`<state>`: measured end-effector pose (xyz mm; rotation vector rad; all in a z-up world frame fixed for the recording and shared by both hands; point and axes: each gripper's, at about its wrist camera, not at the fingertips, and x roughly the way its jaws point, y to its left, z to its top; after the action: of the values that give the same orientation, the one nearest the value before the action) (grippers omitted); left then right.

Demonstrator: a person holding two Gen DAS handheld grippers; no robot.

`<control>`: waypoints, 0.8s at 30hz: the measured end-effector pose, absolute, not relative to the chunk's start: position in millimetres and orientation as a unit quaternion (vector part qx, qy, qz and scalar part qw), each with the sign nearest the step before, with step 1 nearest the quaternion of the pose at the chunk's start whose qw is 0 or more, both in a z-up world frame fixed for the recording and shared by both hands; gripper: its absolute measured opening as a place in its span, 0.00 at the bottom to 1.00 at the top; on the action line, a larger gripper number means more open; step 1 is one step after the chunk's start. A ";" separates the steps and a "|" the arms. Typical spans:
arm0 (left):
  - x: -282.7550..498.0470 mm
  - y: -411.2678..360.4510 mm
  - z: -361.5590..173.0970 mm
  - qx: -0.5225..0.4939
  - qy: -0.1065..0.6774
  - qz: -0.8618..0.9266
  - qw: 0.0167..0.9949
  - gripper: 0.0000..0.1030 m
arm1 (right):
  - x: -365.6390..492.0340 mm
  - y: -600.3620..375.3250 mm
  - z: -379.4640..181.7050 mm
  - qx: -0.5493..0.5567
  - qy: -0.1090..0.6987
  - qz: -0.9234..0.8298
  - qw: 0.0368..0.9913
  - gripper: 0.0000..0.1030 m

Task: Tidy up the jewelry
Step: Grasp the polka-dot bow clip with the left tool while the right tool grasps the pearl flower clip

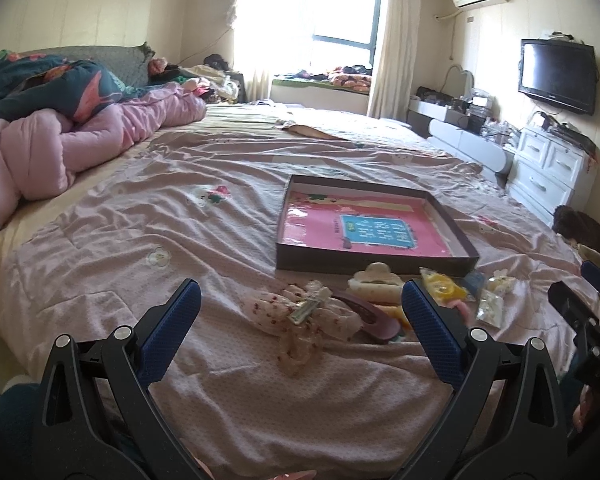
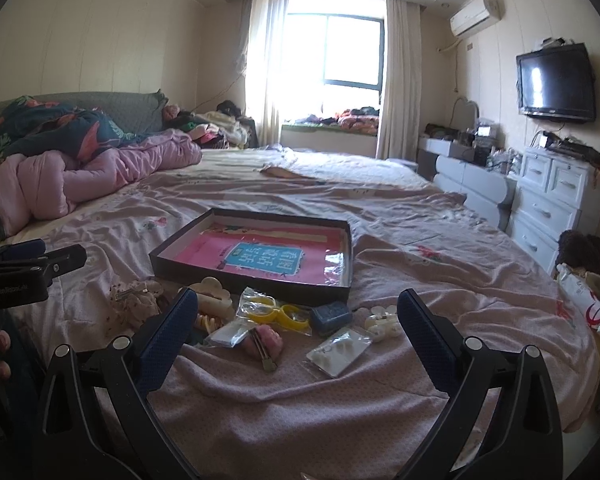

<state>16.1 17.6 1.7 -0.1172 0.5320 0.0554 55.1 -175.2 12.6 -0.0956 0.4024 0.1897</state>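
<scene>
A shallow dark box (image 1: 456, 224) (image 2: 342, 254) with a pink book inside lies on the bed. Hair accessories and small bags lie in front of it. My left gripper (image 1: 300, 300) is open and empty, just short of a floral fabric bow clip (image 1: 312, 316); a cream claw clip (image 1: 374, 282) and a dark purple clip (image 1: 374, 320) lie beyond. My right gripper (image 2: 298, 304) is open and empty over a yellow item in a bag (image 2: 274, 308), a pink clip (image 2: 266, 342), a blue box (image 2: 331, 316), a white earring bag (image 2: 340, 350) and a white claw clip (image 2: 384, 320).
The pink bedspread (image 1: 180, 248) is wrinkled. A pink quilt (image 1: 60, 148) and a dark floral quilt lie at the left. White drawers (image 2: 552, 196) and a TV (image 2: 556, 80) stand along the right wall. A bag (image 2: 584, 300) sits at the bed's right edge.
</scene>
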 end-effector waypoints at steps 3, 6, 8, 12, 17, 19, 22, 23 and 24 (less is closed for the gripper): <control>26.0 28.6 -0.9 -0.068 0.278 0.033 0.958 0.89 | 76.1 -175.5 11.0 -0.041 0.218 0.097 0.970 0.94; 38.6 36.2 -6.4 -0.076 0.297 0.029 0.951 0.89 | 93.4 -175.4 9.4 -0.038 0.234 0.097 0.967 0.94; 49.4 37.8 -12.9 -0.080 0.320 0.021 0.944 0.89 | 105.4 -175.7 7.3 -0.037 0.244 0.094 0.964 0.94; 66.3 33.4 -24.6 -0.076 0.354 0.007 0.932 0.89 | 126.6 -180.8 3.4 -0.031 0.257 0.084 0.962 0.94; 89.4 26.5 -36.7 -0.061 0.388 0.002 0.920 0.89 | 144.8 -194.8 -4.1 -0.022 0.272 0.062 0.960 0.94; 97.5 24.7 -42.3 -0.057 0.400 0.006 0.915 0.89 | 152.3 -201.4 -9.9 -0.020 0.285 0.053 0.957 0.94; 108.8 24.8 -53.6 -0.060 0.422 0.007 0.904 0.89 | 164.1 -214.0 -22.3 -0.014 0.312 0.046 0.949 0.94; 111.3 26.5 -57.7 -0.064 0.430 0.005 0.901 0.89 | 166.9 -216.3 -25.5 -0.013 0.319 0.046 0.946 0.94; 113.1 28.1 -60.5 -0.068 0.434 0.002 0.898 0.89 | 171.2 -220.2 -30.1 -0.012 0.331 0.043 0.943 0.94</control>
<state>113.1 28.1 -60.5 -0.1416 0.8993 0.0048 171.2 -220.2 -30.1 -0.0234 0.6743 0.0885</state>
